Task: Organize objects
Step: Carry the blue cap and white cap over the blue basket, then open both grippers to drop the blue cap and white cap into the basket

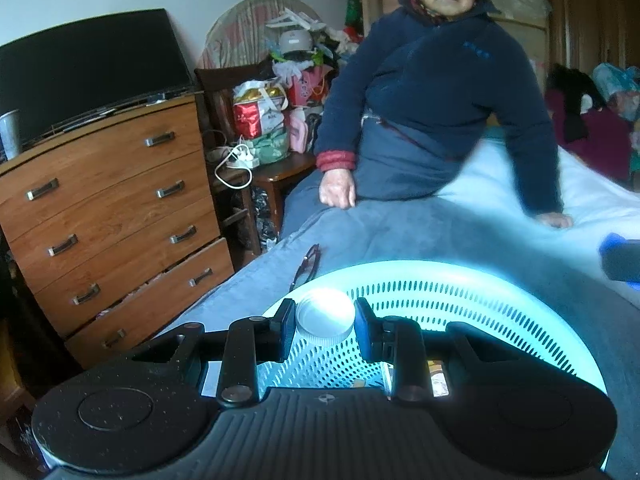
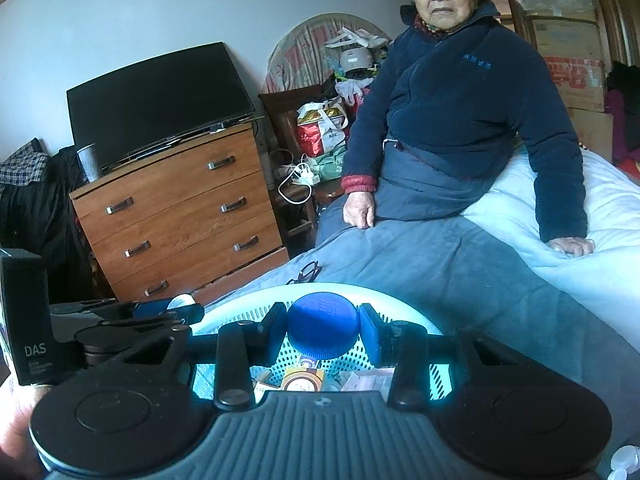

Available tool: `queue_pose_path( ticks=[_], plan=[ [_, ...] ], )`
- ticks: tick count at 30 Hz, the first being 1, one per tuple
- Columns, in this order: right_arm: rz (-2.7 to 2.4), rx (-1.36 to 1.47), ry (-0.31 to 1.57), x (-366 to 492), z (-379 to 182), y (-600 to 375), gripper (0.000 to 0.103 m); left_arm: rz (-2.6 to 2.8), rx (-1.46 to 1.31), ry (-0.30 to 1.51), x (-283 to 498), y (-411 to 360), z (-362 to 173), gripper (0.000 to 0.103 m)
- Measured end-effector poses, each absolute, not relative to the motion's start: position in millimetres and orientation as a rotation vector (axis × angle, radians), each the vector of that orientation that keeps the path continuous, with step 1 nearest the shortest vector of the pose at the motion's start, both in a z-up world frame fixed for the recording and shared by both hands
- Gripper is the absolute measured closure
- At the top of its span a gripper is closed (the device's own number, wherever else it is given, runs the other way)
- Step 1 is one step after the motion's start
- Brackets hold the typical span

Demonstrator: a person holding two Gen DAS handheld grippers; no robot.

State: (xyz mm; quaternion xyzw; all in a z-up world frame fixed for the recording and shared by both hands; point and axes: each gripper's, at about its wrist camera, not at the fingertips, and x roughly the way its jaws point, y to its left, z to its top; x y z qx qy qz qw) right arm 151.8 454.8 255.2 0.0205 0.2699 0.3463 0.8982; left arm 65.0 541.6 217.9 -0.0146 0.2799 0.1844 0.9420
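Mid-drop stage: left gripper (image 1: 325, 322) pinching white cap (image 1: 325, 316), right gripper (image 2: 323, 330) clamping blue cap (image 2: 322, 326), both over basket (image 1: 460, 276) near bed edge. Next: open up, let fall inside.

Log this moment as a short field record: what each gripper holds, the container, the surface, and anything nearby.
left gripper: jaws shut on white cap, held over the basket
right gripper: jaws shut on blue cap, held over the basket
basket: pale perforated plastic, small packets lying inside
surface: bed with grey-blue blanket
nearby: glasses on the blanket beyond the basket; wooden dresser with a dark screen on top
bystander: person in dark fleece jacket seated on the bed
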Motion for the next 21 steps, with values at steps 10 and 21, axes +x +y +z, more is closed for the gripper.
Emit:
queue_pose_path(
  ticks=[10, 21],
  plan=[
    [0.723, 0.029, 0.571, 150, 250, 455, 0.061, 0.367, -0.031, 0.587, 70, 540, 210, 0.071],
    [0.719, 0.026, 0.589, 154, 240, 462, 0.061, 0.372, -0.031, 0.599, 75, 542, 206, 0.071]
  ],
)
